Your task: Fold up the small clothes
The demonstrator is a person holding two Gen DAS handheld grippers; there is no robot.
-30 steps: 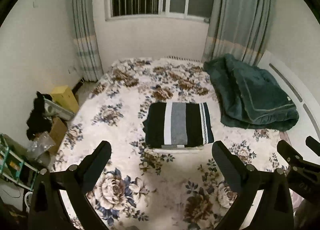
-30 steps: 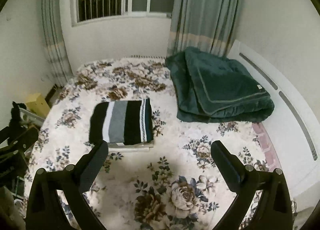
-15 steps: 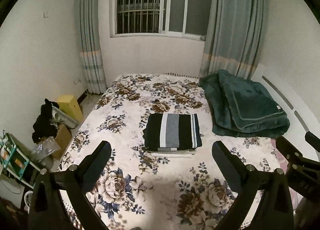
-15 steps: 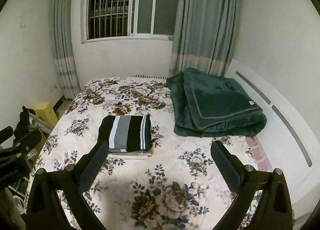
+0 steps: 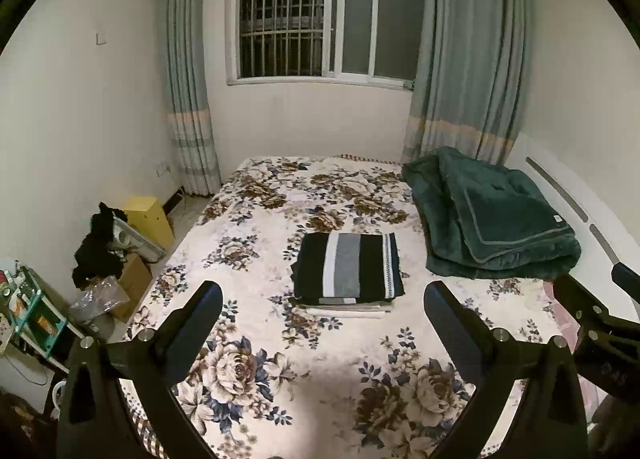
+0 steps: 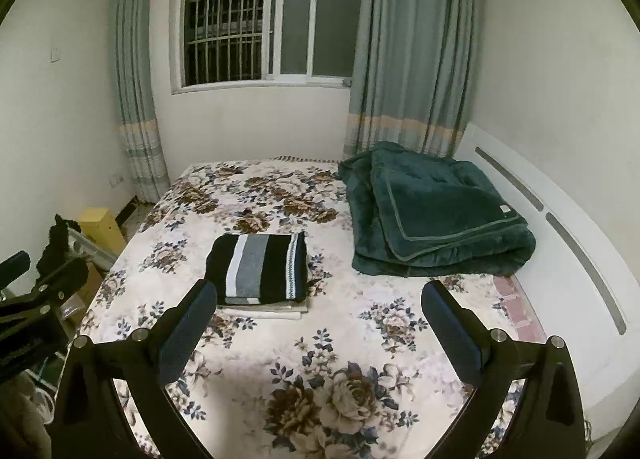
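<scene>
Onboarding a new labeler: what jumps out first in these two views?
The folded striped garment, black, white and grey, lies mid-bed on top of a pale folded piece, on the floral bedspread. To its right a bulky dark green blanket is heaped by the headboard. Both the left tool and right tool hang open above the near end of the bed, holding nothing.

Dim, yellowish indoor light falls from above onto the bed (image 5: 256, 323), the window (image 5: 332, 15) is dark with a small lamp reflection in its glass, soft shadows pool at the near edge, and fisheye bending curves walls into black corners, slightly grainy throughout.
</scene>
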